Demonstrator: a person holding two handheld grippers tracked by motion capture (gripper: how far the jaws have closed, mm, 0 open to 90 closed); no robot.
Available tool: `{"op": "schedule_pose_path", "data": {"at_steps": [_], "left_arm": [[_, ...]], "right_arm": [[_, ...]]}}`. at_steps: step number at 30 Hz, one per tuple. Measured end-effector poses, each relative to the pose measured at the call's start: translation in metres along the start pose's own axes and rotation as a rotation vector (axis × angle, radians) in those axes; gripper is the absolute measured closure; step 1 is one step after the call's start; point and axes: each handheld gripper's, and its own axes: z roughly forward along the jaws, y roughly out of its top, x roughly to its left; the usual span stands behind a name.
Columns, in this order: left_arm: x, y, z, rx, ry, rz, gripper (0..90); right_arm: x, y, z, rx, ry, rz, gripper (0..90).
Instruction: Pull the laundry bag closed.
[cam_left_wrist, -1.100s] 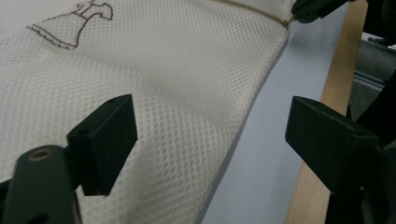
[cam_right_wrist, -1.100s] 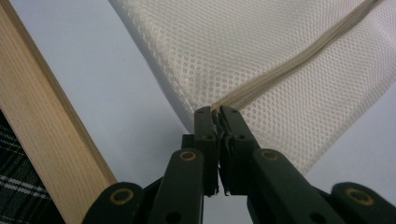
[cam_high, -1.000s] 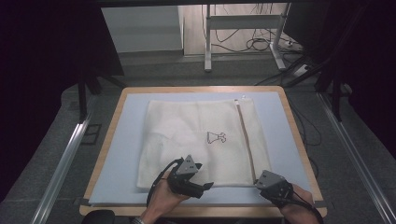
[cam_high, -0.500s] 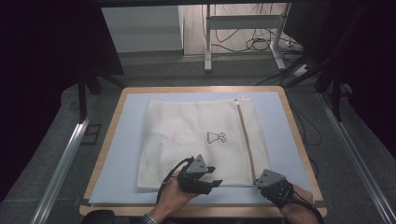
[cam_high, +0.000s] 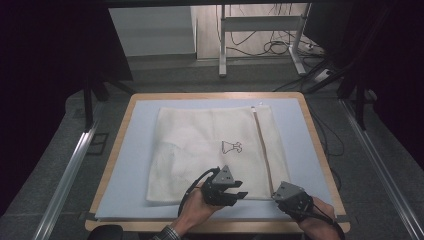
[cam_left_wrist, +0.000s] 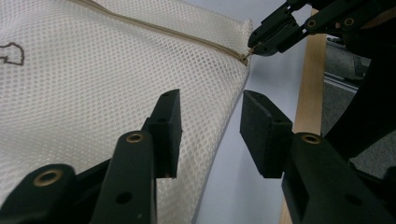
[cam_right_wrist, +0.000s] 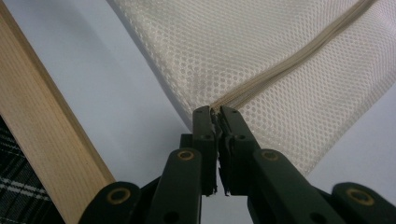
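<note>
Cream mesh bag lies flat mid-bench on the blue mat. Left gripper over the bag's near edge, jaws partway apart and just been closing, pads off the mesh. Right gripper clamped on the zipper end at the near right corner.

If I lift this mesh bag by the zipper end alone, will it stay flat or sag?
Probably sag: the mesh bag is thin open netting with creases already on its left side. It looks empty and flat, so likely light. The right tongs pinch the zipper at its end, so the unsupported remainder would likely droop and drag along the blue mat.
</note>
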Motion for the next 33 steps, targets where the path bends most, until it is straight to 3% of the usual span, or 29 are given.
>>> {"op": "schedule_pose_path", "data": {"at_steps": [8,14,16,21,22,26,33], "left_arm": [[0.000,0.005,0.009,0.005,-0.010,-0.010,67.3],[0.000,0.010,0.021,0.015,-0.038,-0.009,71.4],[-0.001,0.012,0.031,0.009,-0.067,-0.027,72.9],[0.001,0.016,0.042,0.040,-0.078,0.014,81.0],[-0.001,0.016,0.045,0.022,-0.080,-0.006,82.6],[-0.003,0.021,0.054,0.030,-0.091,0.003,89.2],[-0.008,0.025,0.071,0.056,-0.081,0.006,89.6]], "right_arm": [[0.001,0.000,0.000,-0.006,-0.005,0.003,84.7],[0.000,0.000,0.000,-0.008,-0.001,0.005,84.9],[0.000,0.000,0.000,-0.012,-0.002,0.006,85.2],[0.000,0.000,0.000,-0.011,-0.001,0.000,85.3],[0.000,0.000,0.000,-0.012,-0.002,0.000,85.3],[0.000,-0.001,-0.001,-0.014,-0.002,0.002,85.3],[-0.001,-0.001,-0.001,-0.017,0.003,0.009,85.3]]}}
